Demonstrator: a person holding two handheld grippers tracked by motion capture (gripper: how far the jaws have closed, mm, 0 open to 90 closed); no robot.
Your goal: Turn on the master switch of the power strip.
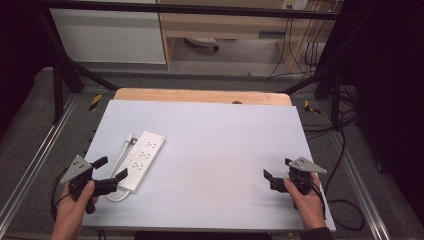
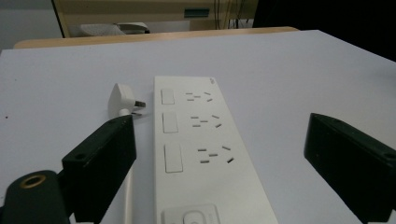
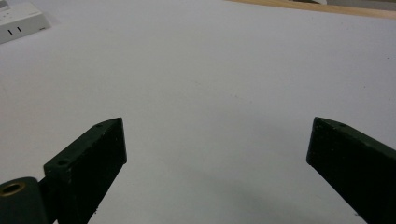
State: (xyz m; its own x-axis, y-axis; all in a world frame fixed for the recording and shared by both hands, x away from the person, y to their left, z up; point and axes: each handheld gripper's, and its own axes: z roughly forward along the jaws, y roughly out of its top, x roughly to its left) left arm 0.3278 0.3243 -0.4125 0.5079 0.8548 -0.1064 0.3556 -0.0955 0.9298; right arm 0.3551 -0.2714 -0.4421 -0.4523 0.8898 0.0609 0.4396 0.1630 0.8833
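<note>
A white power strip (image 1: 142,156) lies on the pale mat at the left, with its white cable (image 1: 120,159) looping beside it and the plug (image 1: 130,138) resting near its far end. In the left gripper view the power strip (image 2: 201,154) runs away between the jaws, and the plug (image 2: 122,99) lies just to its left. My left gripper (image 1: 111,167) is open, right at the strip's near end, with nothing held. At the mat's right side my right gripper (image 1: 277,167) stands open over bare mat (image 3: 210,93). A corner of the power strip (image 3: 21,21) shows far off in the right gripper view.
The pale mat (image 1: 215,145) covers a wooden table (image 1: 200,96) whose far edge shows. A black frame (image 1: 60,75) surrounds the table. Cables (image 1: 345,145) trail on the floor at the right. A wooden shelf unit (image 1: 225,30) stands behind.
</note>
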